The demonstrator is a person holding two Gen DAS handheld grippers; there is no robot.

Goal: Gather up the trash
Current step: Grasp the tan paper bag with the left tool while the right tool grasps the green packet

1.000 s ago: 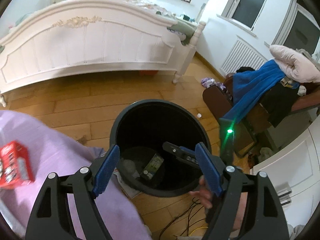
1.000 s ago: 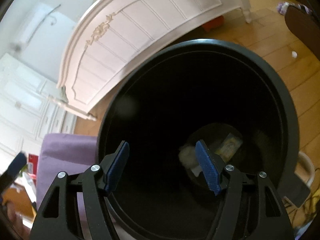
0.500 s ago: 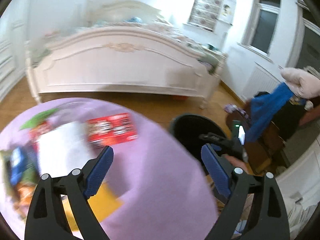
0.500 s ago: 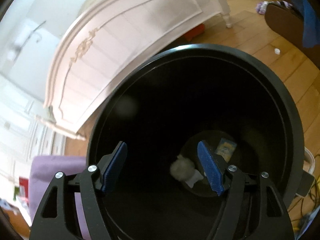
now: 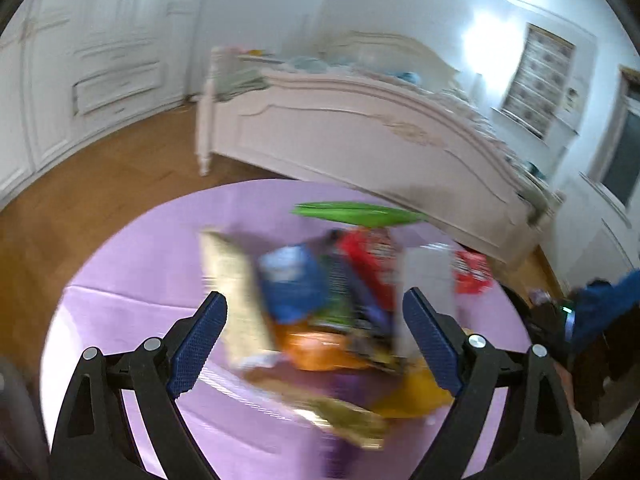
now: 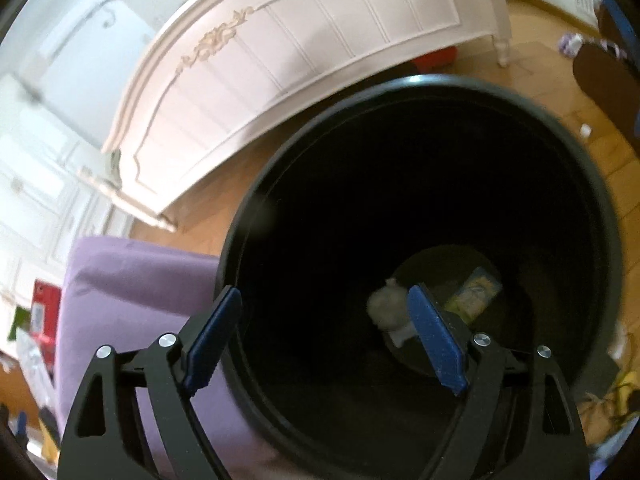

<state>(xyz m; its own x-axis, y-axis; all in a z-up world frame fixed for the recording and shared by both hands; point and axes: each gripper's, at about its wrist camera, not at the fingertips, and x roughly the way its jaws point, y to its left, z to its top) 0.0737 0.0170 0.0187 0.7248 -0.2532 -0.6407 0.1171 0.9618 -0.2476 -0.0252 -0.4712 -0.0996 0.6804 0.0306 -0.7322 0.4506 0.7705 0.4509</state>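
The left gripper (image 5: 314, 330) hung wide open and empty above the purple table (image 5: 168, 248), where blurred wrappers (image 5: 320, 292) lay heaped toward its right edge. The right gripper (image 6: 325, 334), also spread wide and empty, hung over the black bin (image 6: 420, 88), with a paper wad (image 6: 386, 306) and packet (image 6: 476, 292) on its bottom.

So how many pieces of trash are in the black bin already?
2. A crumpled white wad lies on the bottom of the black bin, and a yellow-green wrapper lies just right of it. The right gripper's finger may hide more.
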